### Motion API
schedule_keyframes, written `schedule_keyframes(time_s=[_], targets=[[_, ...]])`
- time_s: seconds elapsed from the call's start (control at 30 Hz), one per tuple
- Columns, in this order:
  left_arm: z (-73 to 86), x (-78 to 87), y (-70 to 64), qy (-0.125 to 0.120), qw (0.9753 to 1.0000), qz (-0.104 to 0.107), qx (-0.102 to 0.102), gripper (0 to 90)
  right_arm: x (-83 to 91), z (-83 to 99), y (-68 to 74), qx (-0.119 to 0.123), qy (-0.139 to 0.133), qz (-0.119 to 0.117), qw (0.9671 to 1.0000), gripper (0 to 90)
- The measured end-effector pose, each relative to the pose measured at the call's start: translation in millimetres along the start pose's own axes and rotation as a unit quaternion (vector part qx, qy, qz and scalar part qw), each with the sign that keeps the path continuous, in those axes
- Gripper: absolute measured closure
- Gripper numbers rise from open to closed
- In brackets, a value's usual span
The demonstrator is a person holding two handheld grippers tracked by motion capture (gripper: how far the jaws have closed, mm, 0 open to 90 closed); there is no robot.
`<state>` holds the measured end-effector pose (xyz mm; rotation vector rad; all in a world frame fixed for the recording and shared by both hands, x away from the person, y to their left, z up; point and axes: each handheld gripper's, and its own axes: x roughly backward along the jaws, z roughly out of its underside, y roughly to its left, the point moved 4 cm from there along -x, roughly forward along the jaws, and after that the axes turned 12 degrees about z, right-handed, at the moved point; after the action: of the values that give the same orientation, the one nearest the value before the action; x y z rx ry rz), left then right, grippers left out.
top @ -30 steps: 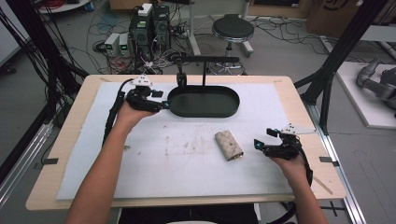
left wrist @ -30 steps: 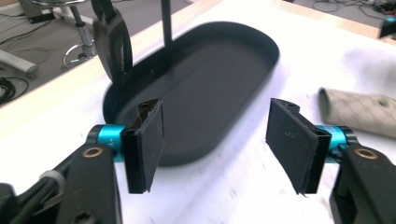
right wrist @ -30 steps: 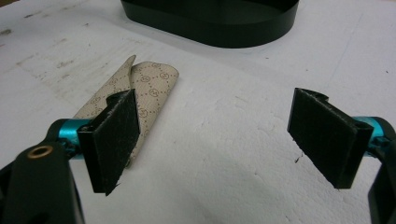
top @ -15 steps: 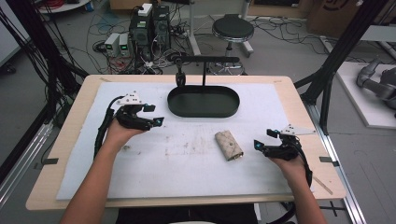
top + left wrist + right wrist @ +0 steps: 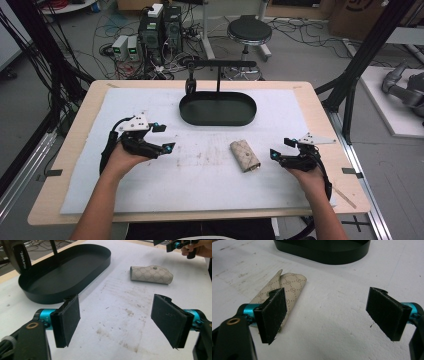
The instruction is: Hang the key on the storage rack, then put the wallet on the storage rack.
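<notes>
A beige patterned pouch (image 5: 245, 155) lies flat on the white mat, right of centre; it also lies ahead in the left gripper view (image 5: 152, 274) and beside the left jaw in the right gripper view (image 5: 287, 288). A black oval tray (image 5: 218, 109) sits empty at the back of the mat. My left gripper (image 5: 163, 137) hovers open over the left part of the mat, well clear of tray and pouch. My right gripper (image 5: 281, 148) stays open just right of the pouch, not touching it. Nothing is between either pair of jaws.
A black stand with a crossbar (image 5: 220, 64) rises behind the tray (image 5: 65, 272). The white mat (image 5: 200, 185) is stained near its middle. The wooden table edge (image 5: 200, 216) frames the mat. Cables, equipment and a stool (image 5: 249, 30) are on the floor beyond.
My left gripper has drawn back from the tray's left end toward the near left of the mat. The right gripper and the pouch have stayed put.
</notes>
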<state>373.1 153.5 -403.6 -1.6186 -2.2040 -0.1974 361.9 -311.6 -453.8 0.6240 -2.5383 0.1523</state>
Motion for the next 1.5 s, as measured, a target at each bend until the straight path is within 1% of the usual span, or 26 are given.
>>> schedule_keyframes(time_s=[0.03, 0.1, 0.13, 0.17, 0.2, 0.23, 0.37, 0.43, 0.5, 0.63, 0.7, 0.8, 0.9, 0.97, 1.03, 1.07, 1.17, 1.23, 1.4, 1.47, 1.5], targets=[[3.1, 3.6, -0.8, -0.004, 1.0, 0.001, 0.0, 22.4, 0.0, 0.0, 0.0, 0.0, 0.0, 0.0, 1.0, 17.4], [10.1, 8.6, -1.1, -0.007, 1.0, -0.004, 0.005, 21.9, -0.6, 0.8, 1.1, 0.003, 0.001, -0.002, 1.0, 17.4], [15.3, 12.6, 0.2, -0.009, 0.9999, -0.006, 0.013, 20.8, -0.4, 1.2, 2.2, -0.001, 0.003, -0.003, 1.0, 17.4], [15.3, 12.6, 0.2, -0.009, 0.9999, -0.006, 0.013, 20.0, -0.4, 1.2, 2.2, -0.001, 0.003, -0.003, 1.0, 17.4], [18.4, 16.0, 2.1, -0.014, 0.9997, -0.012, 0.014, 19.7, -0.6, 2.1, 3.0, -0.001, 0.004, 0.0, 1.0, 17.3], [18.4, 16.0, 2.1, -0.014, 0.9997, -0.012, 0.014, 19.6, -0.6, 2.1, 3.0, -0.001, 0.004, 0.0, 1.0, 17.3], [21.3, 20.2, 6.5, -0.019, 0.9996, -0.013, 0.019, 18.4, -1.2, 3.0, 7.7, -0.014, 0.012, 0.001, 0.9998, 17.4], [21.5, 20.8, 6.9, -0.021, 0.9995, -0.012, 0.018, 18.3, -1.2, 2.0, 9.4, -0.014, 0.008, 0.004, 0.9999, 17.4], [21.9, 24.2, 7.7, -0.023, 0.9995, -0.016, 0.017, 18.3, -1.6, 1.2, 10.8, -0.014, 0.004, 0.003, 0.9999, 17.4], [22.4, 28.6, 9.4, -0.026, 0.9992, -0.023, 0.016, 18.3, -3.5, 0.5, 13.3, -0.013, 0.006, 0.003, 0.9999, 17.3], [23.0, 29.3, 9.9, -0.026, 0.9991, -0.028, 0.018, 18.3, -3.4, 0.7, 15.1, -0.01, 0.006, 0.002, 0.9999, 17.4], [23.6, 29.6, 9.8, -0.024, 0.9991, -0.032, 0.015, 18.3, -2.3, 0.5, 16.4, -0.01, 0.004, 0.002, 0.9999, 17.4], [24.3, 29.1, 10.2, -0.028, 0.9988, -0.036, 0.019, 18.3, -1.8, 0.6, 17.4, -0.009, 0.005, 0.005, 0.9999, 17.4], [24.9, 28.4, 10.2, -0.027, 0.9988, -0.035, 0.02, 18.3, -1.3, 0.8, 18.6, -0.011, 0.006, 0.007, 0.9999, 17.3], [25.6, 27.1, 10.8, -0.022, 0.9988, -0.037, 0.021, 18.3, -0.8, 1.1, 20.5, -0.008, 0.007, 0.009, 0.9999, 17.4], [25.6, 26.1, 10.6, -0.019, 0.9989, -0.038, 0.02, 18.3, -0.2, 0.1, 22.9, -0.002, 0.004, 0.01, 0.9999, 17.3], [25.2, 25.4, 8.5, -0.019, 0.999, -0.037, 0.019, 18.3, 1.3, -0.6, 27.0, -0.004, 0.004, 0.009, 0.9999, 17.3], [25.0, 25.4, 8.1, -0.02, 0.9989, -0.038, 0.018, 18.3, 2.0, -0.8, 30.7, 0.001, 0.004, 0.007, 1.0, 17.4], [25.9, 23.9, 8.3, -0.017, 0.9989, -0.037, 0.021, 18.3, 0.1, -2.5, 41.8, 0.001, 0.014, 0.002, 0.9999, 17.3], [26.6, 22.5, 8.2, -0.015, 0.999, -0.037, 0.02, 18.3, -2.3, -3.8, 47.3, 0.005, 0.016, 0.0, 0.9999, 17.3], [26.6, 22.5, 8.2, -0.015, 0.999, -0.037, 0.02, 18.3, -2.3, -3.8, 47.3, 0.005, 0.016, 0.0, 0.9999, 17.3]])
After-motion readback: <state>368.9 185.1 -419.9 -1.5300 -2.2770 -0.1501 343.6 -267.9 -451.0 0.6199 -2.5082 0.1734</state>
